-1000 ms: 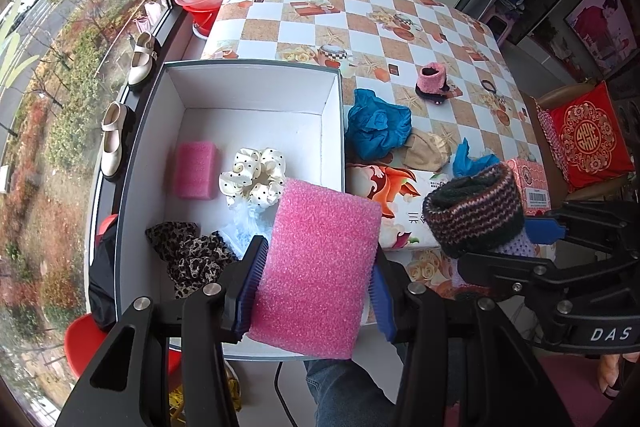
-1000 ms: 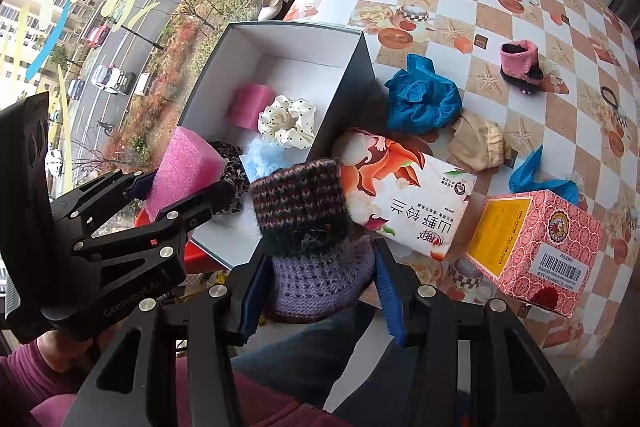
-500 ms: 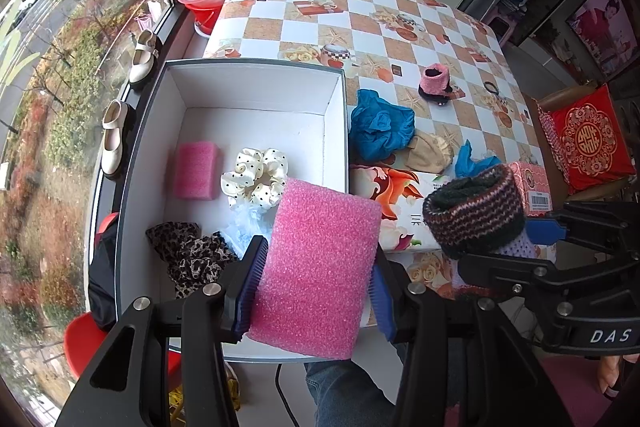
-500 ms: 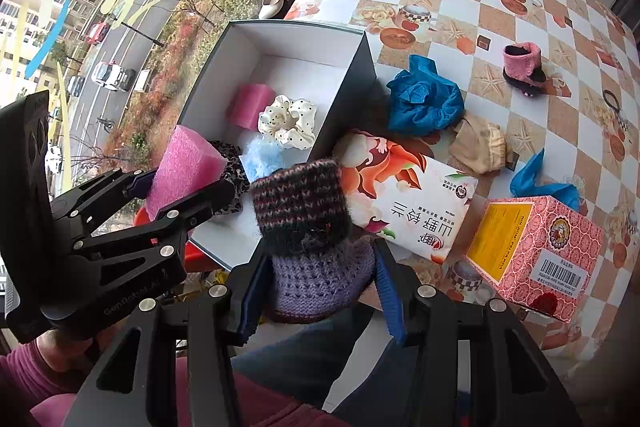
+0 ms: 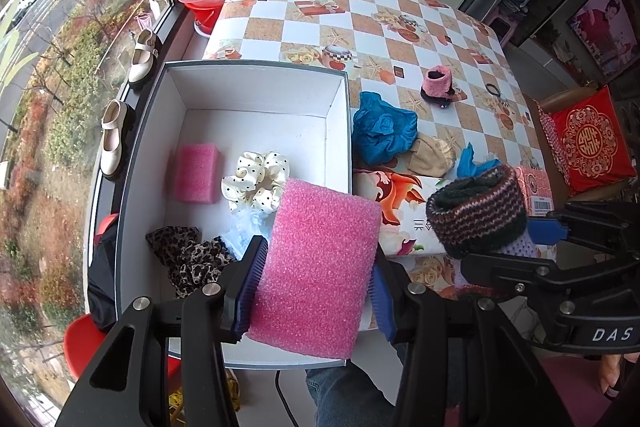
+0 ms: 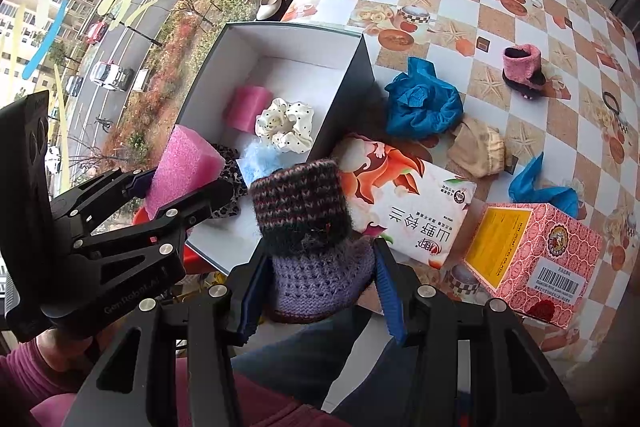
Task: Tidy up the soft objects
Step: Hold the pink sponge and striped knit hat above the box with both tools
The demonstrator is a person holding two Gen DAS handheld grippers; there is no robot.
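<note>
Left gripper [image 5: 316,283]: clamped on pink foam [image 5: 320,263], held above near edge of box [image 5: 256,75], likely poised for dropping in.
Right gripper [image 6: 320,287]: clamped on knit bootie [image 6: 308,231], held just right of box, probably queued next.
Inside box: small foam [image 5: 197,171], scrunchie [image 5: 256,181], leopard cloth [image 5: 186,257].
Right of box, unsorted on table [image 5: 360,7]: blue cloth [image 5: 382,133], beige cloth [image 5: 434,157], pink bootie [image 5: 438,87].

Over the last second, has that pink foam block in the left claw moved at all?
Barely. The pink foam block sits in the left gripper at nearly the same spot over the white box.
</note>
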